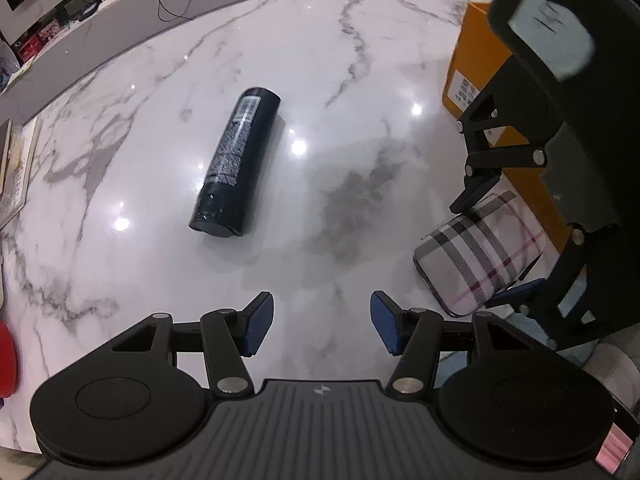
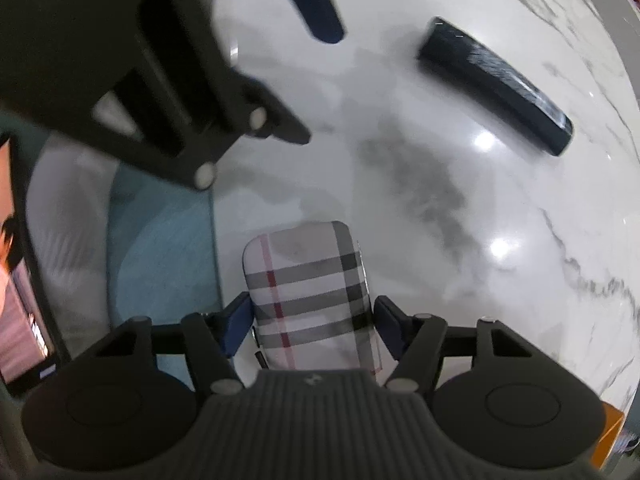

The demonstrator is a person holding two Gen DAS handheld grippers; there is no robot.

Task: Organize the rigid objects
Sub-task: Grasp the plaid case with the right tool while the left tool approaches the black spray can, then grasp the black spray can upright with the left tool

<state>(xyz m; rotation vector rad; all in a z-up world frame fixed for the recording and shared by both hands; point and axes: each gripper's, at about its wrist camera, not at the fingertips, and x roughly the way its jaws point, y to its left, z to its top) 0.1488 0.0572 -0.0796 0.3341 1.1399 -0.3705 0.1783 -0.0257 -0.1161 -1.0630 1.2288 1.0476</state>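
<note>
A plaid glasses case (image 2: 304, 280) lies flat on the white marble table (image 2: 440, 240), close to its edge. My right gripper (image 2: 312, 320) points down over it, and its blue pads sit against the case's two long sides. The left wrist view shows the same case (image 1: 480, 248) between the right gripper (image 1: 496, 244) fingers. A black cylinder (image 1: 236, 168) lies on its side mid-table, label up; it also shows in the right wrist view (image 2: 496, 84). My left gripper (image 1: 322, 324) hovers open over bare marble, nothing between its pads.
An orange box (image 1: 472, 80) stands behind the case at the right. Books (image 1: 16, 168) and a red object (image 1: 6, 360) lie at the left edge. Beyond the table edge beside the case are a teal rug (image 2: 160, 240) and a lit screen (image 2: 20, 300).
</note>
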